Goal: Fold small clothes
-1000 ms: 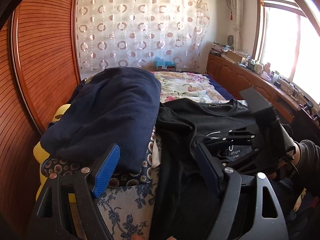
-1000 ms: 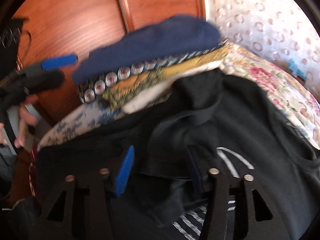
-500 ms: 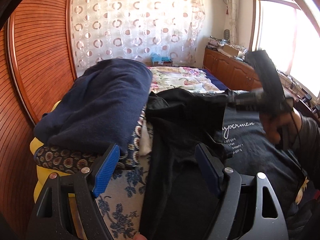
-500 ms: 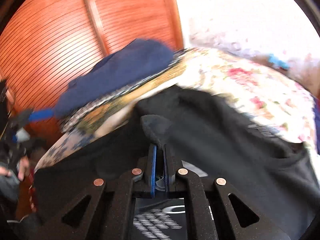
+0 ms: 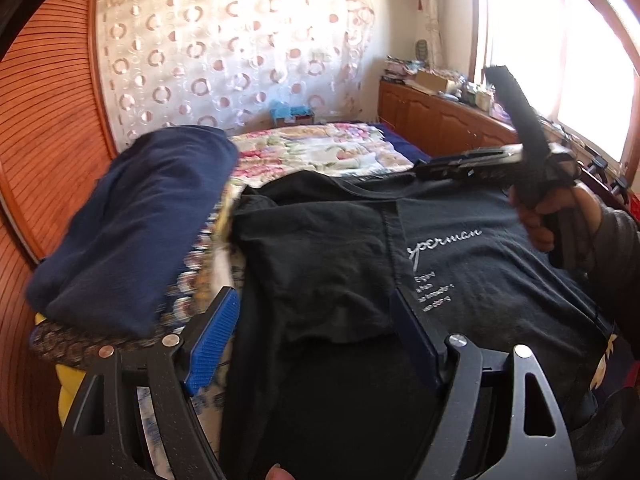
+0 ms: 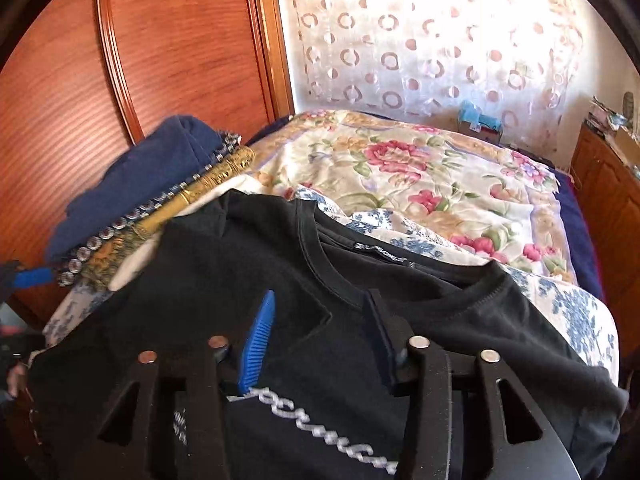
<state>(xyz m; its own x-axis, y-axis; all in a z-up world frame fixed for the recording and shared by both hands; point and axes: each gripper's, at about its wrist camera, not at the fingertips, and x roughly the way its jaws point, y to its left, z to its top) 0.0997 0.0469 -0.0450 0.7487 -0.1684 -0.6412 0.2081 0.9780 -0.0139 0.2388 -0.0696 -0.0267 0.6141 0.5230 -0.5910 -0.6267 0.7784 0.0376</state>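
The black T-shirt (image 6: 460, 312) lies spread on the bed (image 6: 400, 168), one sleeve (image 5: 320, 256) already flapped over the chest. The right gripper (image 6: 320, 332) has just been opening and has nothing between its jaws; the left gripper (image 5: 312, 336) hovers wide and empty. Main risk, I think: that loose sleeve slides back or bunches on the next grab, or the shirt snags the stack of folded clothes (image 5: 132, 220) right beside it.

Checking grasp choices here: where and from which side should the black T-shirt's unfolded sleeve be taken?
Grip the black T-shirt by its flat sleeve hem, from the outer edge with the right gripper. That side lies spread out, while the other is already folded over.
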